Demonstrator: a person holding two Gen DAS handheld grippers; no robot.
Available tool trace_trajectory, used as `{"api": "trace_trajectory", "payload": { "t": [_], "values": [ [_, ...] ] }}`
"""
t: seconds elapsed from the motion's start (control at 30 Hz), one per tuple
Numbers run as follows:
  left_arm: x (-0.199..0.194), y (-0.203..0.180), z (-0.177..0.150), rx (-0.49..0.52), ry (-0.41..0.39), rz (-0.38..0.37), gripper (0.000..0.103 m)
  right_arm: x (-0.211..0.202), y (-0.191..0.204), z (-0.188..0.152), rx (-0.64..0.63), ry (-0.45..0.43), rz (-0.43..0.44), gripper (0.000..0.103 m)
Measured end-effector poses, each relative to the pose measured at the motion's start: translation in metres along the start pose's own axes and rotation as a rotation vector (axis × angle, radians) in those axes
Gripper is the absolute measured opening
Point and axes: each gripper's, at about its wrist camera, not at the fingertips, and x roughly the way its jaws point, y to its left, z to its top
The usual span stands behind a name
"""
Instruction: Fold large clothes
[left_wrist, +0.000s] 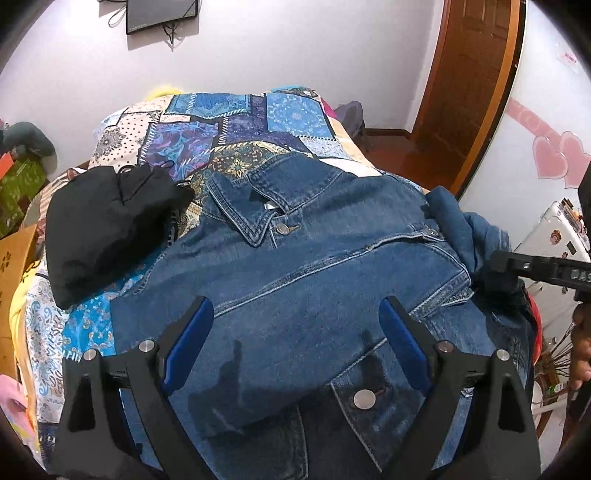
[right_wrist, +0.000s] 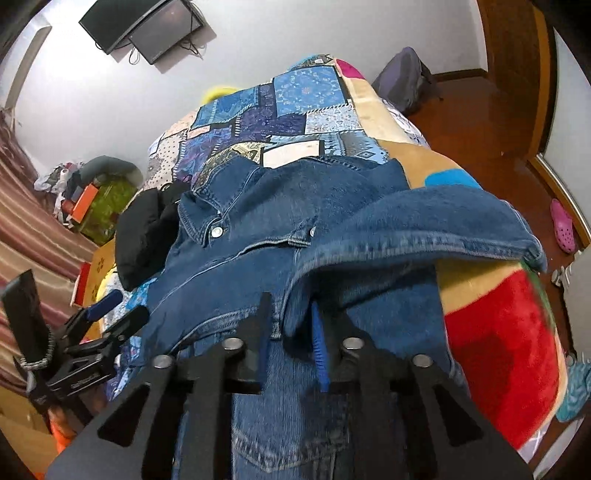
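A blue denim jacket (left_wrist: 314, 258) lies front up on the patchwork bedspread (left_wrist: 229, 125), collar toward the far end. My left gripper (left_wrist: 295, 310) is open and empty, hovering just above the jacket's lower front. My right gripper (right_wrist: 290, 321) is shut on the jacket's sleeve (right_wrist: 424, 221) and holds it lifted over the jacket's right side. The right gripper also shows at the right edge of the left wrist view (left_wrist: 491, 266), gripping the raised sleeve (left_wrist: 461, 229). The left gripper shows at the lower left of the right wrist view (right_wrist: 118, 302).
A folded black garment (left_wrist: 107, 229) lies on the bed left of the jacket. A red and tan blanket (right_wrist: 498, 332) hangs over the bed's right edge. Boxes and clutter (right_wrist: 99, 199) stand at the left. A wooden door (left_wrist: 469, 74) is at the far right.
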Motion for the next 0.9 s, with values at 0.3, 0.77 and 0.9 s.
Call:
{"api": "trace_trajectory", "payload": {
  "t": [0.3,0.77,0.9],
  "values": [
    [-0.003,-0.007,0.003,0.012,-0.018,0.009,0.091,-0.043,-0.024,0.011,0.098,-0.173,-0.055,0.076],
    [0.007,-0.002,0.007,-0.030,-0.005,0.034,0.091,0.002,-0.141,0.019,0.517,-0.101,-0.014,0.076],
    [0.010,-0.001,0.008,-0.037,0.000,0.037,0.091,0.021,-0.161,0.016,0.616,-0.097,0.030,0.076]
  ]
}}
